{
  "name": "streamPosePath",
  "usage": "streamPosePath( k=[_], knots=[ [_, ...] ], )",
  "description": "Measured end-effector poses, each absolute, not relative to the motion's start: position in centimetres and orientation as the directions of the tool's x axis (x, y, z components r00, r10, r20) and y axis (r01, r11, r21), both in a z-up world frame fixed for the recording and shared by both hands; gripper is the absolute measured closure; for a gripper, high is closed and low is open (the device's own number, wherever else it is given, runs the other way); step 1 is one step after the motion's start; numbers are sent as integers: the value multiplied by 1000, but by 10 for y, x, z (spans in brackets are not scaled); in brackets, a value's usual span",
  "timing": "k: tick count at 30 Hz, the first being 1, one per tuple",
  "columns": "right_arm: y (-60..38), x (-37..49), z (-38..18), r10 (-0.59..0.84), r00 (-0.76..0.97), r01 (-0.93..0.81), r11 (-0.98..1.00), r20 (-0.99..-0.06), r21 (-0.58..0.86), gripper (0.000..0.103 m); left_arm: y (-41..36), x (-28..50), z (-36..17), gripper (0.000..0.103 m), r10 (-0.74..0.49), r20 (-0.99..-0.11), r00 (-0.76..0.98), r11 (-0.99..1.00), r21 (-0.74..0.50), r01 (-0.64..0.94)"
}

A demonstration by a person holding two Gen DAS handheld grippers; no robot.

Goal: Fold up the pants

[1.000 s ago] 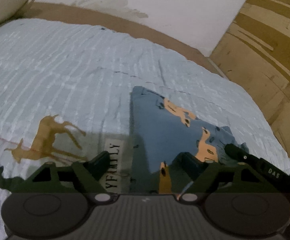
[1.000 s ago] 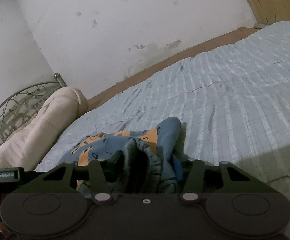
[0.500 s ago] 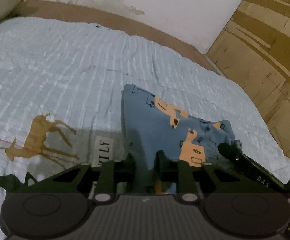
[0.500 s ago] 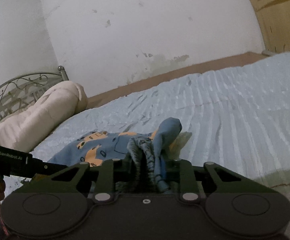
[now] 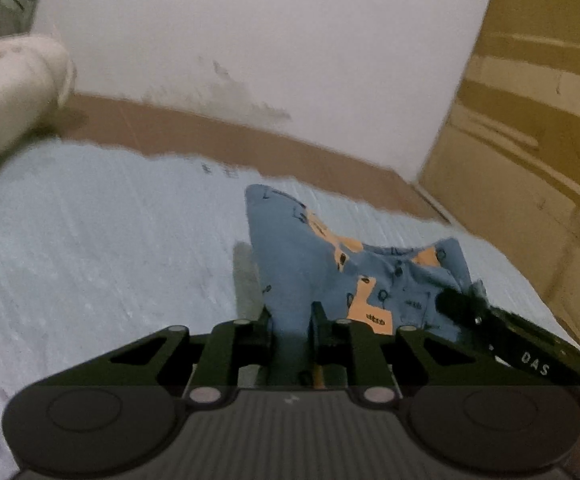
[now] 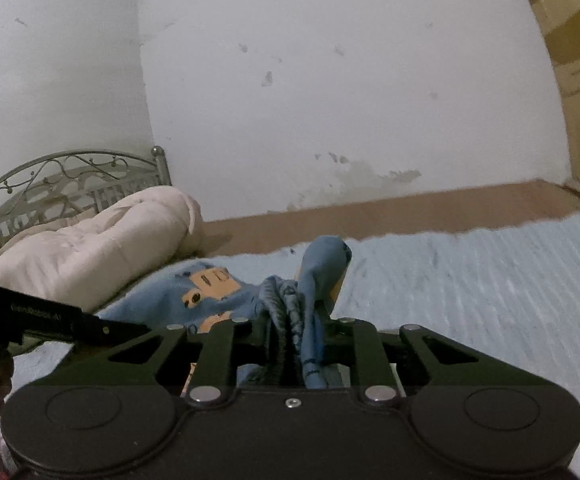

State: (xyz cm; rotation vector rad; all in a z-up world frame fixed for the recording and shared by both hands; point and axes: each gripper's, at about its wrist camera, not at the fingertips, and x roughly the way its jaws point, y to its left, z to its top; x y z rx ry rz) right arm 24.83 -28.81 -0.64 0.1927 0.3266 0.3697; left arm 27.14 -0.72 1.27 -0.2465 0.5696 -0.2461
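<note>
- Pants (image 5: 302, 264): blue, printed, soft, light, limp; likely to sag between grips.
- Left gripper (image 5: 292, 328): clamped on flat fabric edge.
- Right gripper (image 6: 294, 336): clamped on bunched fabric; best grip at corners.

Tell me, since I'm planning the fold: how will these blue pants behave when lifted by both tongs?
Likely floppy: the pants sag between the left tongs and right tongs. Probably light, bunching thinly between the fingers. Unheld fabric may drag on the bedspread.

"DAS" on right gripper (image 5: 530, 354), "GenRobot.AI" on left gripper (image 6: 38, 312)
</note>
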Motion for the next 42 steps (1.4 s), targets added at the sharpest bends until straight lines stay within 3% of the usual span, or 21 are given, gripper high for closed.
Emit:
streamPosePath(
  k=[5, 14, 20, 23, 25, 27, 29, 31, 33, 36, 42],
  knots=[
    [-271, 281, -13, 372, 884, -306, 919, -282, 250, 83, -8, 286, 2, 85, -216, -476, 852, 964, -244, 109],
    [-253, 310, -41, 336, 869, -267, 937, -364, 227, 83, -12, 303, -29, 82, -170, -575, 800, 975, -216, 53],
    [-261, 308, -53, 341, 859, -243, 928, -382, 283, 83, -4, 303, -34, 74, -127, -600, 790, 982, -189, 14],
    [-266, 309, -56, 331, 860, -214, 925, -388, 314, 79, -2, 301, -33, 60, -124, -604, 787, 982, -187, 11],
    [-270, 309, -57, 325, 862, -199, 922, -389, 331, 71, -1, 299, -32, 47, -115, -602, 790, 984, -179, 8],
    [-272, 308, -58, 308, 867, -178, 925, -391, 335, 70, -2, 296, -30, 33, -106, -599, 794, 986, -169, 4],
    [-274, 307, -59, 286, 873, -154, 930, -395, 335, 58, -1, 292, -29, 22, -101, -595, 797, 986, -166, 0],
    [-276, 306, -59, 263, 880, -128, 934, -396, 335, 32, -2, 289, -27, 12, -90, -588, 804, 987, -161, -7],
    [-279, 304, -58, 260, 884, -120, 930, -389, 348, 18, -3, 286, -23, 3, -81, -580, 810, 988, -154, -12],
    [-282, 299, -55, 261, 892, -121, 925, -370, 361, 5, -3, 282, -19, 1, -69, -566, 821, 989, -149, -20],
    [-277, 285, -42, 263, 902, -147, 933, -343, 330, 1, -4, 270, -10, 1, -79, -540, 838, 986, -163, -12]
  ],
)
